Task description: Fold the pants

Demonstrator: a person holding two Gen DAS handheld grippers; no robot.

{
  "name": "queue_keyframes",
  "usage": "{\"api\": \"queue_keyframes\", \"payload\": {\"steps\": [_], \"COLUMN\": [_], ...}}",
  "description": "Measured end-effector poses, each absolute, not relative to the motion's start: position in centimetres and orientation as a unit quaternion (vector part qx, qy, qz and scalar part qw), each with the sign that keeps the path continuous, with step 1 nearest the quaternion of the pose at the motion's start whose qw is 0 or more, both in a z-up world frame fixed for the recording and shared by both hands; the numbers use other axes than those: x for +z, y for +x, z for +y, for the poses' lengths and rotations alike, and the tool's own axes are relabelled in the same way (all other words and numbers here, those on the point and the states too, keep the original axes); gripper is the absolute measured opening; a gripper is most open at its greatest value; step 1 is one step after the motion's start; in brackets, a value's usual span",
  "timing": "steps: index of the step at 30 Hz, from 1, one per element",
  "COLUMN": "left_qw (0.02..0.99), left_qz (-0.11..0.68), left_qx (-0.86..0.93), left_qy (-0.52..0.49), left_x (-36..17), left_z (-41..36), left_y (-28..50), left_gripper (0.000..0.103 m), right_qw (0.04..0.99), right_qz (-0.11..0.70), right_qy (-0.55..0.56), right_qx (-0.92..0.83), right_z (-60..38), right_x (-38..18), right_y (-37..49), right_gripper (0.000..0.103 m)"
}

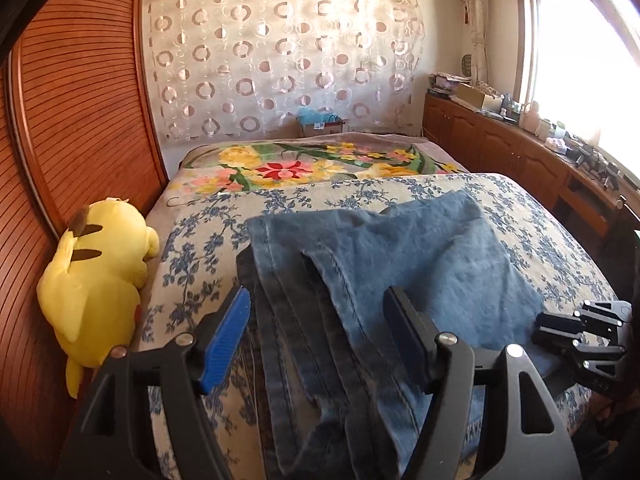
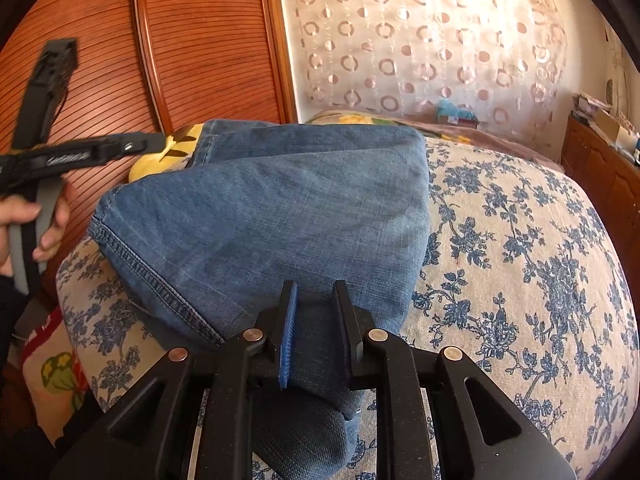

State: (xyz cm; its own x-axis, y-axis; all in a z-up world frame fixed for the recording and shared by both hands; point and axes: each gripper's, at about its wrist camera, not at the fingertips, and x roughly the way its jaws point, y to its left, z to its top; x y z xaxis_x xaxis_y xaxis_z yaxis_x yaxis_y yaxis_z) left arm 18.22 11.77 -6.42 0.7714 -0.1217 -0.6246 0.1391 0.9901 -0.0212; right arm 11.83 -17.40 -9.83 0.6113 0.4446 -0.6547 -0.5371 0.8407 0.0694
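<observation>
Blue jeans (image 1: 400,264) lie folded on the bed's floral cover (image 1: 540,240). My left gripper (image 1: 316,304) is open above the jeans' layered leg edges, its jaws wide apart and empty. My right gripper (image 2: 316,304) is shut on a fold of the jeans (image 2: 280,208) at their near edge; it also shows in the left wrist view (image 1: 576,332) at the right. The left gripper's handle (image 2: 44,152) and the hand holding it show at the left of the right wrist view.
A yellow plush toy (image 1: 96,272) lies at the bed's left edge against the wooden wardrobe (image 1: 80,100). A flowered blanket (image 1: 300,164) covers the far end. A wooden cabinet (image 1: 520,148) with clutter runs along the right under the window.
</observation>
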Motion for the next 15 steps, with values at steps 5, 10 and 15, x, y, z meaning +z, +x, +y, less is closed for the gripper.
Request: {"api": "queue_keyframes", "payload": {"steps": [5, 10, 15], "left_qw": [0.93, 0.918, 0.91], "left_qz": [0.358, 0.382, 0.404], "left_qx": [-0.086, -0.103, -0.098], "left_qy": [0.003, 0.005, 0.012], "left_x": [-6.7, -7.7, -8.5], "left_z": [11.6, 10.8, 10.5], "left_y": [21.1, 23.1, 24.3], "left_gripper": [0.069, 0.066, 0.05], "right_qw": [0.896, 0.897, 0.897], "right_qz": [0.343, 0.342, 0.341], "right_qy": [-0.068, -0.069, -0.071], "right_qx": [0.273, 0.271, 0.27], "right_z": [-17.4, -17.4, -17.4], "right_x": [-9.9, -9.9, -9.9], "right_y": [11.8, 11.8, 11.8], "right_gripper": [0.017, 0.018, 0.018]}}
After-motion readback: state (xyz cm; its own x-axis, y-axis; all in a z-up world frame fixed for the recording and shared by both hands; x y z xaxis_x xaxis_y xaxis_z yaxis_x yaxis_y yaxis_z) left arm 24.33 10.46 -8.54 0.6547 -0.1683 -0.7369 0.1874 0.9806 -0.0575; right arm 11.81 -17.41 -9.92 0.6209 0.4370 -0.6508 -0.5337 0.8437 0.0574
